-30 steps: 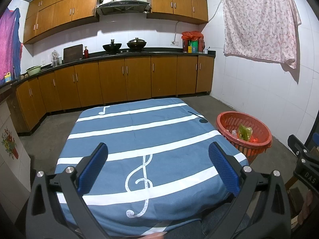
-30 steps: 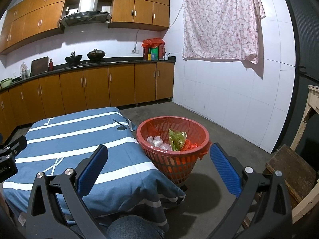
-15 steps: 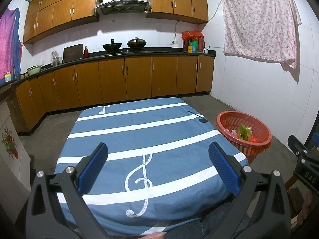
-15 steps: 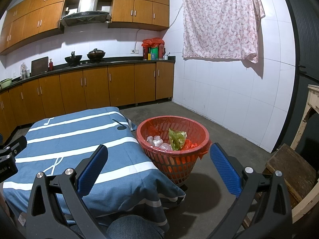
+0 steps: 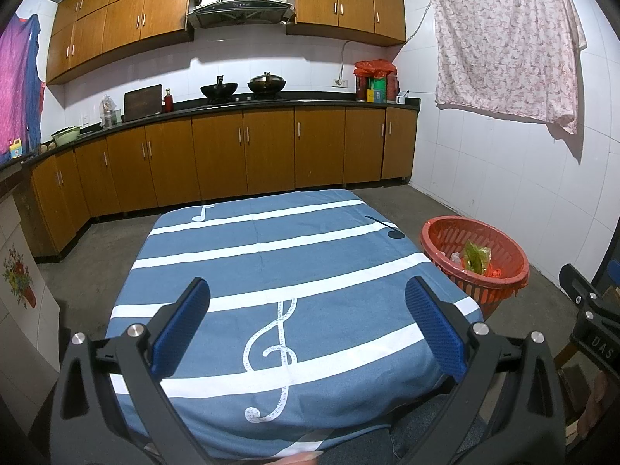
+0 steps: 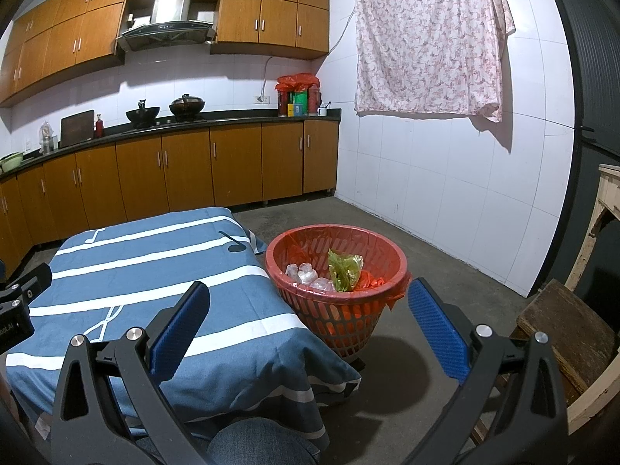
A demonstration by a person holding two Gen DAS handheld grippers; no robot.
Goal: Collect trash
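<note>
Trash sits inside the red plastic basket (image 6: 336, 302), which stands on the concrete floor (image 6: 407, 248) just beside the right edge of the desk (image 5: 271, 255). Inside the basket, which has a red liner folded over its rim, lie a green-and-yellow plastic wrapper (image 6: 344, 269), some clear crumpled plastic (image 6: 306, 276) and red scraps. The same basket shows in the left wrist view (image 5: 475, 259), off the desk's far right corner.

The desk is draped in a blue cloth with white stripes and music notes, including a large white treble clef (image 5: 273, 352) near the front edge.

The left gripper (image 5: 308, 323) hovers over the front part of the desk, its blue-padded fingers (image 5: 181, 327) spread wide apart with nothing between them. The right gripper (image 6: 310, 327) is held near the desk's right corner, pointing toward the basket; its fingers (image 6: 438, 335) are likewise spread wide and hold nothing.

Behind, brown wooden cabinets (image 5: 240, 155) run under a dark countertop carrying two woks (image 5: 243, 87), and a floral cloth (image 6: 426, 38) hangs on the white tiled wall. A wooden stool (image 6: 565, 329) stands at the right.
</note>
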